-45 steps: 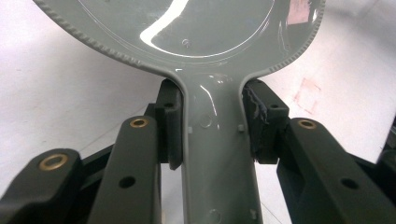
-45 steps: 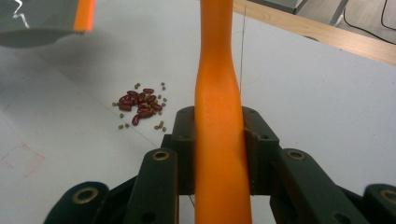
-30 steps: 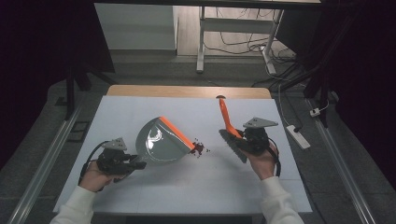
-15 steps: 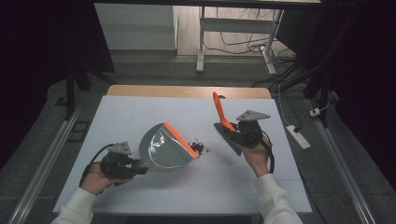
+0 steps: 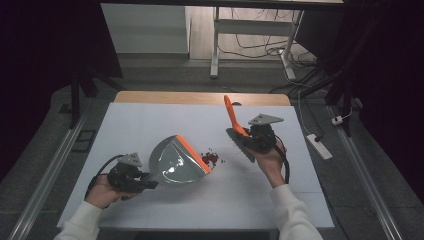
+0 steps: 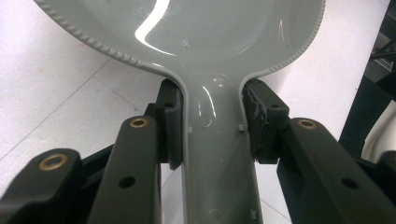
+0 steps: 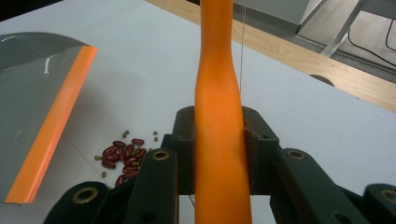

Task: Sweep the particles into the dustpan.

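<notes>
The left tool (image 5: 142, 180) sits at seven o'clock, low and level, pointing toward three o'clock, jaws clamped. Its hand (image 5: 102, 192) grips from behind. The right tool (image 5: 245, 140) at three o'clock is raised, jaws clamped, held by the right hand (image 5: 270, 157), forearm running toward five o'clock.

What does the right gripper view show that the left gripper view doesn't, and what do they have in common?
The right gripper view shows the orange brush handle clamped between the right gripper jaws, a small pile of red beans on the table, and the dustpan's orange lip beside them.

The left gripper view shows the left gripper clamped on the dustpan's grey handle, with the serrated back rim of the pan close up.

Both show the grey dustpan and the white table.
</notes>
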`<action>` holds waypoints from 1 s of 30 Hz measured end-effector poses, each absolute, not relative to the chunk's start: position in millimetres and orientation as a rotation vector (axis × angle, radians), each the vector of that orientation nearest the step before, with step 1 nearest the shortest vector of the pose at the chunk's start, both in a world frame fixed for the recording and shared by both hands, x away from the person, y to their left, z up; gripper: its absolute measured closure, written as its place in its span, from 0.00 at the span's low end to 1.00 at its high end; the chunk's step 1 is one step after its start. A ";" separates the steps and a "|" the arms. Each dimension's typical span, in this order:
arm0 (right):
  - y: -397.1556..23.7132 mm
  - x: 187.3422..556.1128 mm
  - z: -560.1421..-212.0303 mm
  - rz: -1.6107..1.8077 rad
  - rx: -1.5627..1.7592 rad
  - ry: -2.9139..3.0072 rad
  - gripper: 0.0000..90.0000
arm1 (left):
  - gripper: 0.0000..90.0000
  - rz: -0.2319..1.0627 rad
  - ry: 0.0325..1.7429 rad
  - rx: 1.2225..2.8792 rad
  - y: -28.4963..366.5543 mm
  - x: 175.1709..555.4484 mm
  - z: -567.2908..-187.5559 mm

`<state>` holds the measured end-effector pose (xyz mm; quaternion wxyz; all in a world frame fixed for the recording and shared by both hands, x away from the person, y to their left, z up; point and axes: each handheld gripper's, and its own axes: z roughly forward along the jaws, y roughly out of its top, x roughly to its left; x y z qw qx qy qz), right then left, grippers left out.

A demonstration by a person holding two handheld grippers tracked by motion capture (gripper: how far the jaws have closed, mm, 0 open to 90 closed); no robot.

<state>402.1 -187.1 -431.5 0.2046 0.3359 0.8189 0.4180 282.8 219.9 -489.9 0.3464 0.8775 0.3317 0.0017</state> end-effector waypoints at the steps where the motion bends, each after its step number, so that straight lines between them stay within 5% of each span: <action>1: -187.6 402.3 -431.4 1.161 0.938 2.282 0.78 | 0.69 -0.002 0.862 2.275 219.7 283.0 -490.4; 30: -164.7 414.4 -452.6 1.074 0.915 2.366 0.78 | 0.69 -0.054 0.885 2.350 209.9 286.9 -501.4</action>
